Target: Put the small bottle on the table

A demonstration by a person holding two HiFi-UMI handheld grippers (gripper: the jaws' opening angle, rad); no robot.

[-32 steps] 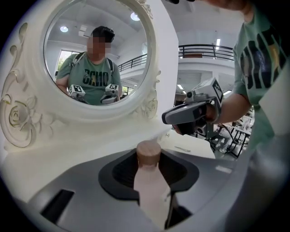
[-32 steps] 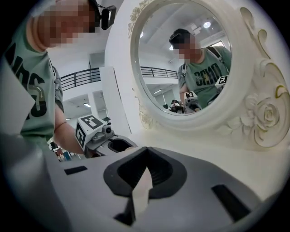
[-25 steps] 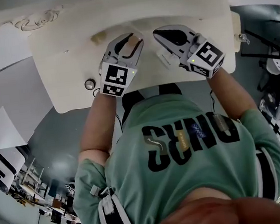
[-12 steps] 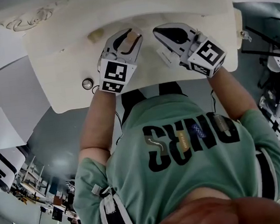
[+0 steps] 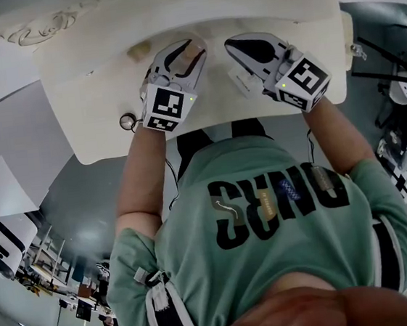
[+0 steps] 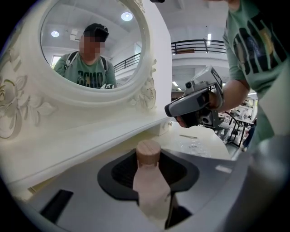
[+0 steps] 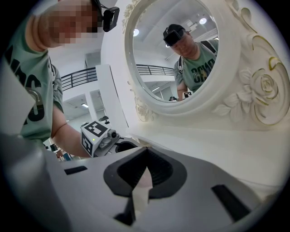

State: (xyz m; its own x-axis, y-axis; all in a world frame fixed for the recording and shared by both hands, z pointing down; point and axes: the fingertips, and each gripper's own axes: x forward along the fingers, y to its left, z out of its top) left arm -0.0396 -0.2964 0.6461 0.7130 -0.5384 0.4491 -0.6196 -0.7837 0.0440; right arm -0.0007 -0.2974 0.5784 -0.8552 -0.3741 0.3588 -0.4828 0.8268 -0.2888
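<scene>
1. Dressing table (image 5: 87, 99), cream, with a carved oval mirror (image 6: 90, 41) along its 12 o'clock side; this is the surface for the placing.
2. Small round object (image 5: 127, 120), at 8 o'clock of the left gripper, near the table's front edge; kind not determinable. Hazard: a withdrawing forearm could sweep it off.
3. Left gripper (image 5: 177, 59), at 11 o'clock in the head view; jaws clamped on the small bottle (image 6: 148, 174), pale body, wooden cap uppermost. Contact between base and table cannot be seen. Hazard: if released before the base seats flat, the bottle likely tips and rolls; jaws dragging on retreat could also topple it.
4. Right gripper (image 7: 145, 150), at 1 o'clock; jaws together, nothing held, near its neighbour. Hazard: drifting toward 9 o'clock, it could knock the bottle.
</scene>
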